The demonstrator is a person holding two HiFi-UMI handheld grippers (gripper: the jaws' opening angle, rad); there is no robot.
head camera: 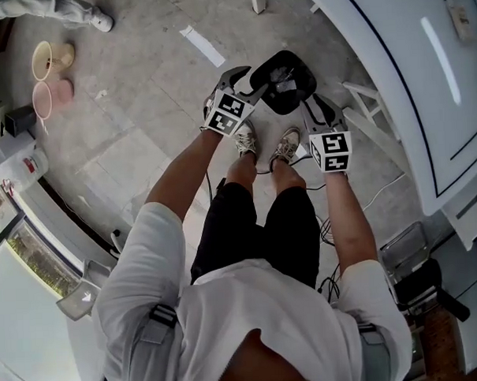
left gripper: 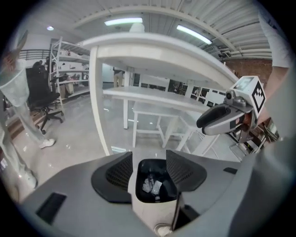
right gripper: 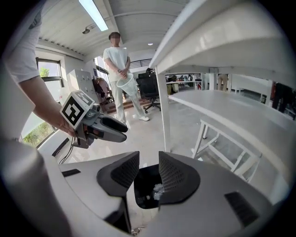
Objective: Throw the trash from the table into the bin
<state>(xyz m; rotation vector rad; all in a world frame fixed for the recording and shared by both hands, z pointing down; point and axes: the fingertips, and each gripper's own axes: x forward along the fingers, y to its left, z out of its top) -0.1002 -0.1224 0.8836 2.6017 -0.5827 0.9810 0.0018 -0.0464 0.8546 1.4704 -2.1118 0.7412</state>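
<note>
A black-lined bin (head camera: 287, 81) stands on the floor in front of my feet, beside the white table (head camera: 407, 68). Both gripper views look down into the bin (left gripper: 155, 183) (right gripper: 145, 190), where crumpled pale trash (left gripper: 152, 186) (right gripper: 158, 190) lies at the bottom. My left gripper (head camera: 249, 79) (left gripper: 149, 159) hangs above the bin's left rim, jaws wide apart and empty. My right gripper (head camera: 323, 111) (right gripper: 148, 159) is held over the near right rim; its jaws stand partly apart with nothing between them. Each gripper view also shows the other gripper (left gripper: 222, 118) (right gripper: 99, 127).
A white stool frame (left gripper: 152, 125) stands under the table. A person (right gripper: 118, 60) holding a white mesh basket stands by an office chair (left gripper: 44, 92). Pink and cream cups (head camera: 48, 76) sit on the floor at far left. Cables (head camera: 327, 233) trail by my feet.
</note>
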